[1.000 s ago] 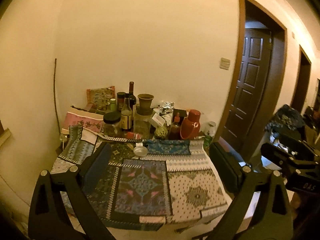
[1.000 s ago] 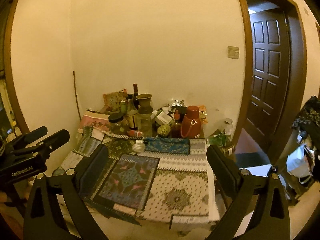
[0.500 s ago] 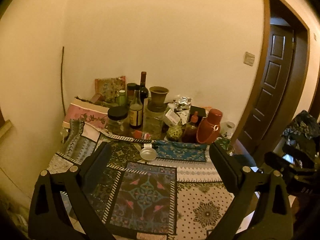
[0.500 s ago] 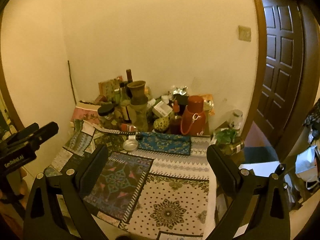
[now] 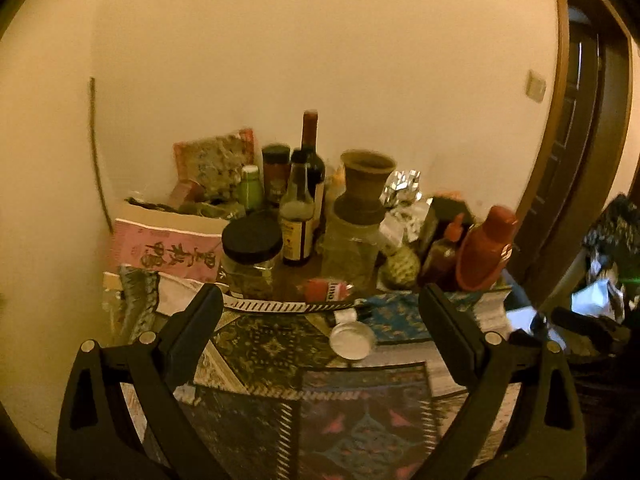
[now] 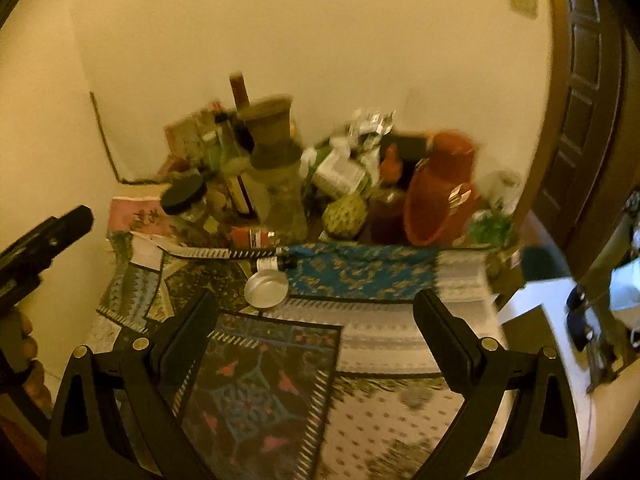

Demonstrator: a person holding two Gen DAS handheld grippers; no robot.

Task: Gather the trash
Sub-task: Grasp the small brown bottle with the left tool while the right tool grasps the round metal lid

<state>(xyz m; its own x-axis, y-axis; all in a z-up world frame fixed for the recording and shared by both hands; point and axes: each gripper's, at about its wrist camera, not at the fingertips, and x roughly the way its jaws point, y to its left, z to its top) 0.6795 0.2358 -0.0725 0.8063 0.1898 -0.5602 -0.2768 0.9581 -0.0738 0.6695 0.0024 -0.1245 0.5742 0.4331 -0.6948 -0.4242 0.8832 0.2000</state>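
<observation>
Silver cup [image 5: 352, 341] ahead, between left gripper [image 5: 320, 312] fingers

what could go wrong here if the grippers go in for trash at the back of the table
1. The bottles, vase and red flask stand crowded together upright; reaching among them may topple one.
2. The small silver dish lies on the patterned cloth between the open left gripper and the clutter, so a low approach could knock it.
3. The right wrist view is blurred, so the open right gripper might be aimed poorly.
</observation>
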